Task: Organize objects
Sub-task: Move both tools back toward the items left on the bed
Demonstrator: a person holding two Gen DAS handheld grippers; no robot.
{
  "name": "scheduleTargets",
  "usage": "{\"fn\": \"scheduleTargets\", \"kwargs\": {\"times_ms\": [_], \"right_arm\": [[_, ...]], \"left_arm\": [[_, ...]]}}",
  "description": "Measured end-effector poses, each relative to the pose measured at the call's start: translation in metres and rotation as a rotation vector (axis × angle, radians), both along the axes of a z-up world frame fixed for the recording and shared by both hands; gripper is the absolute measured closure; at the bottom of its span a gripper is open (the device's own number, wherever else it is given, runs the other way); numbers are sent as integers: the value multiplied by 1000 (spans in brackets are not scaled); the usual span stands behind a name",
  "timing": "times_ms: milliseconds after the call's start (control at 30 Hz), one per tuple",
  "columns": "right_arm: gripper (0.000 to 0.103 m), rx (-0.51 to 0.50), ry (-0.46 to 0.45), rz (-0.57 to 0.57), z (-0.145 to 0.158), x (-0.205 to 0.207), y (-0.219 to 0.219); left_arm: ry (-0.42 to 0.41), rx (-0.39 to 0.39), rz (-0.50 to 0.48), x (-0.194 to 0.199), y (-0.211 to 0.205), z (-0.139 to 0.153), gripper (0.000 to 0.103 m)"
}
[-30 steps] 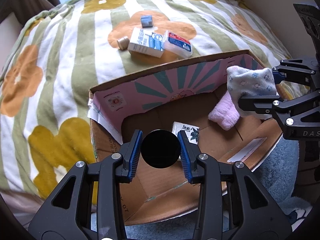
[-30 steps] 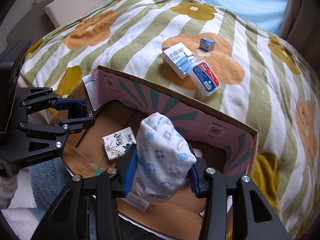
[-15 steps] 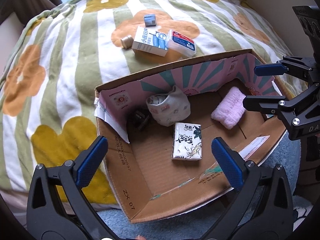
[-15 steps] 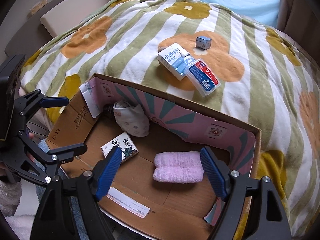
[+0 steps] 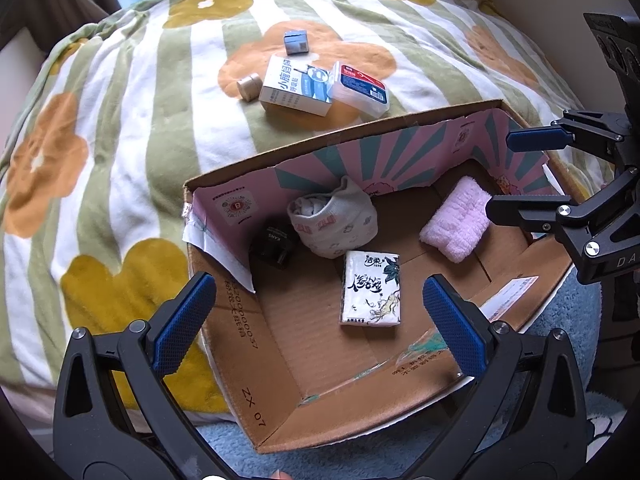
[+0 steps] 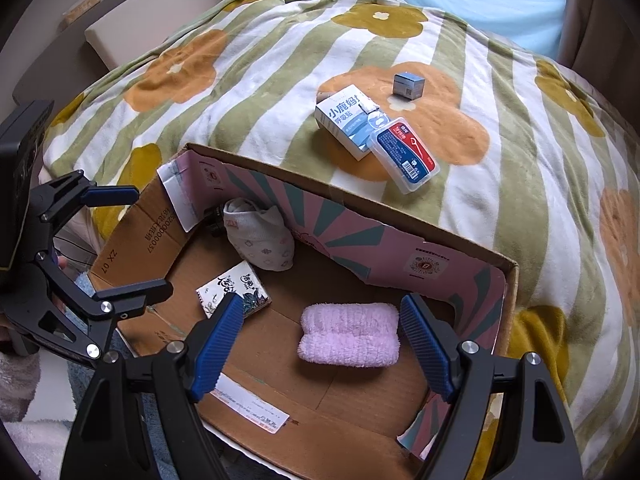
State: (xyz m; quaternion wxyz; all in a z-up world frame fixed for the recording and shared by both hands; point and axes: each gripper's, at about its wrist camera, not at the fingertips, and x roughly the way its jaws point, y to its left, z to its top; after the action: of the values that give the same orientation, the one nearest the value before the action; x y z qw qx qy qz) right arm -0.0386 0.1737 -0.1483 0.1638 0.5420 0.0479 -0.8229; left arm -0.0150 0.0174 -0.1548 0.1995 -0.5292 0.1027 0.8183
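Grippers: left gripper [image 5: 318, 308] and right gripper [image 6: 322, 342] both spread wide, empty, above the box [image 5: 256, 364].
In box: 4 items.
Next: reach beyond the box for the carton [image 5: 298, 88].

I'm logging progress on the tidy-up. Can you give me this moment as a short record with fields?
in box: cardboard box holds rolled sock bundle, pink towel, tissue pack, black item
on blanket: white carton, clear case, small grey cube, small round tin
left gripper: open, empty
right gripper: open, empty, above the towel
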Motion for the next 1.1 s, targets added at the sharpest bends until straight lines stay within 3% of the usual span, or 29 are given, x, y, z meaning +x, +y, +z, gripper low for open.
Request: {"fn": "scheduleTargets", "kwargs": {"times_ms": [600, 800, 1100], "right_arm": [[26, -38, 69, 46, 19, -12, 3], [26, -16, 98, 66, 27, -25, 8], [26, 11, 137, 121, 37, -60, 28]], "left_arm": [[53, -4, 3, -24, -2, 23, 0], [107, -30, -25, -44, 8, 40, 0], [136, -2, -37, -98, 2, 50, 0]]}}
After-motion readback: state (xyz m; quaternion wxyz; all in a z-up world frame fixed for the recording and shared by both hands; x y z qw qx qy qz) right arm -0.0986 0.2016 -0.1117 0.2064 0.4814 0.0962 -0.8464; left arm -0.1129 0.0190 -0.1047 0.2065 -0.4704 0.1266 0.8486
